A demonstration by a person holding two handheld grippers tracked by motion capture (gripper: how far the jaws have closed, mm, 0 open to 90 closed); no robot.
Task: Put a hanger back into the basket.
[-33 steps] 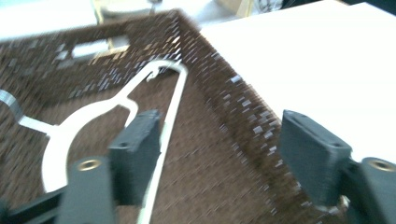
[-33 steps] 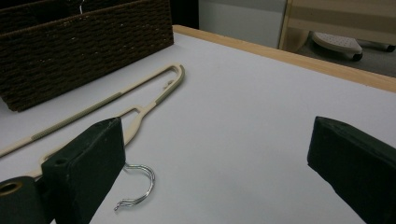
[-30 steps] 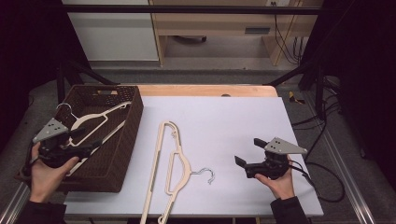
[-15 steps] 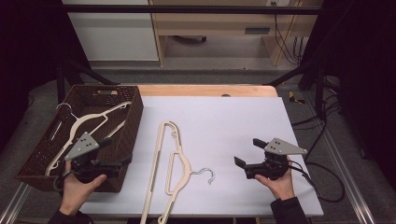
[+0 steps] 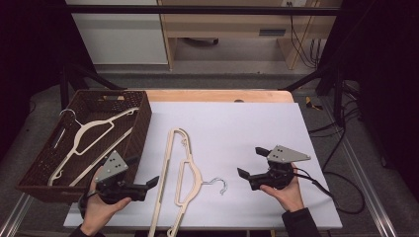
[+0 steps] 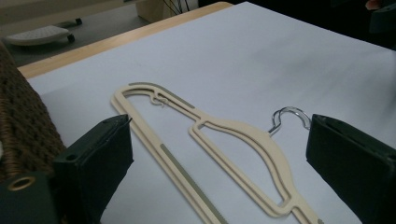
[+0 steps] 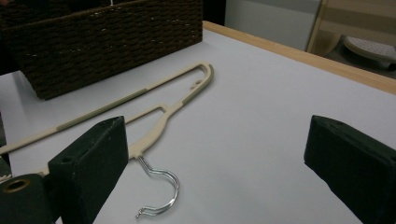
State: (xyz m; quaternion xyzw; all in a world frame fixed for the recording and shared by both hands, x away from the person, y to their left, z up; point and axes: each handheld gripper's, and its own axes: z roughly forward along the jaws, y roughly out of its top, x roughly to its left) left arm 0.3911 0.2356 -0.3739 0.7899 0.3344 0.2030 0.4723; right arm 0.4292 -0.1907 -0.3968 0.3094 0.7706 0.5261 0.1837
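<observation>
A cream plastic hanger (image 5: pixel 198 178) with a metal hook (image 5: pixel 220 185) lies flat on the white table top (image 5: pixel 247 123). A second cream hanger (image 5: pixel 91 129) rests inside the brown wicker basket (image 5: pixel 143 118) at the left. My left gripper (image 5: pixel 143 172) is low at the table's front, just left of the lying hanger and pointing toward it. Its jaws have just been opening and now stand wide, with nothing between them. In the left gripper view the hanger (image 6: pixel 161 148) lies beyond that gripper (image 6: pixel 219 125). My right gripper (image 5: pixel 250 162) hovers open to the right of the hook (image 7: pixel 175 184).
The basket's dark woven wall (image 7: pixel 116 42) stands along the table's left side. A wooden strip (image 5: pixel 217 95) borders the far edge of the table. Cables (image 5: pixel 341 177) trail off to the right. White surface lies bare between the hanger and the far edge.
My left gripper has moved from over the basket's left side to the right and down, to the table's front beside the lying hanger. The right gripper has stayed put.
</observation>
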